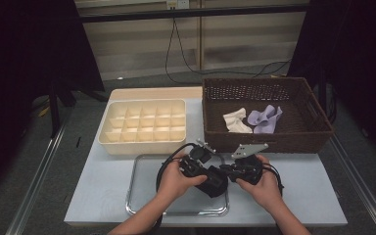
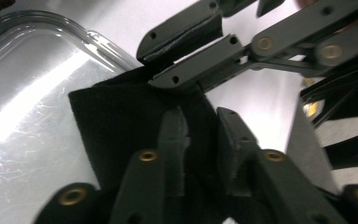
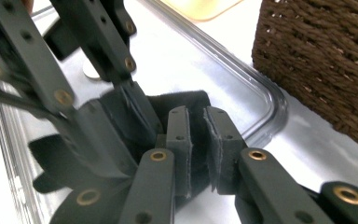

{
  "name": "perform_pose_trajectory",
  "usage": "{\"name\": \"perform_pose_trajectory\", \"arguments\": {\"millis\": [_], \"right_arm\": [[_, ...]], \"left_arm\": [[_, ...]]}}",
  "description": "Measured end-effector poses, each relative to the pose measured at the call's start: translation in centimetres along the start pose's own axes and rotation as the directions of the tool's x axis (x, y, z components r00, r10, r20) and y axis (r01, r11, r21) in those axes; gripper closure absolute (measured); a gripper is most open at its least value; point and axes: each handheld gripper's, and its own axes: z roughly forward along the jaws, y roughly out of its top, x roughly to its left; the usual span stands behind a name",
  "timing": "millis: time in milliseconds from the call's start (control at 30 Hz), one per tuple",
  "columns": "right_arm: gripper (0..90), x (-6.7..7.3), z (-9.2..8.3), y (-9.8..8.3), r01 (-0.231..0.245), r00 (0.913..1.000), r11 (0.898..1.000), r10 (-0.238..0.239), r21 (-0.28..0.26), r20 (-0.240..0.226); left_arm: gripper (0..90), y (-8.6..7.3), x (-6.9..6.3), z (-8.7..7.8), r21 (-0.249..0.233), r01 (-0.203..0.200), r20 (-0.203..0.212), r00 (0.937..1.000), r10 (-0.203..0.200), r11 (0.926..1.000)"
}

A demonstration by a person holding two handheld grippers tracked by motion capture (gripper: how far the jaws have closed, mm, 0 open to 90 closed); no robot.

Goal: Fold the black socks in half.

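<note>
working low over the clear tray point(image 1: 142, 196), both hands had brought their tongs together on one black cloth point(image 1: 214, 183), probably so each could take an edge and fold or straighten it. in the left gripper view, the left gripper point(image 2: 203, 135) stood with its jaws narrow, the cloth point(image 2: 116, 121) rising between them; whether the pads pressed it i cannot tell. the right gripper point(image 3: 196, 140) likewise had its jaws narrow around a fold of the cloth point(image 3: 186, 100), seemingly pinched. each pair of tongs faced the other, tips nearly meeting. the cloth looked dark, soft and felt-like, with a thick, straight edge, bunched up between the tongs. beyond the left gripper lay a cream divided box point(image 1: 144, 125); beyond the right gripper stood a brown woven basket point(image 1: 267, 137) holding a white cloth point(image 1: 236, 121) and a lilac one point(image 1: 265, 119).
</note>
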Motion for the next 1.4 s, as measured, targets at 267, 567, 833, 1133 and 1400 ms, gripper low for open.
{"name": "perform_pose_trajectory", "arguments": {"millis": [267, 567, 833, 1133, 1400], "right_arm": [[82.8, -0.2, -0.2, -0.6, -0.001, 0.9999, 1.000, 0.001, 0.006, -0.011], [84.0, -0.2, -0.3, -1.1, 0.007, 0.9998, 1.000, -0.007, 0.012, -0.016], [84.6, 0.0, -0.2, -1.6, 0.009, 0.9998, 1.000, -0.008, 0.015, -0.016], [84.6, 0.1, -0.1, -1.7, 0.014, 0.9998, 1.000, -0.014, 0.012, -0.010], [78.3, 0.2, -0.2, -1.8, 0.010, 0.9999, 1.000, -0.010, -0.006, -0.004]], "left_arm": [[53.7, -0.6, 1.0, -2.7, -0.100, 0.054, -0.041, 0.9975, -0.058, 0.9936], [52.0, -1.3, 2.2, -1.2, -0.037, 0.113, -0.026, 0.9931, -0.114, 0.9929], [48.0, -1.2, 2.6, 0.3, 0.007, 0.153, 0.001, 0.9882, -0.153, 0.9882], [62.7, -1.4, 2.6, 0.9, 0.003, 0.193, 0.052, 0.9798, -0.193, 0.9812], [68.1, -0.9, 2.5, 0.5, 0.031, 0.199, 0.044, 0.9787, -0.201, 0.9794]]}}
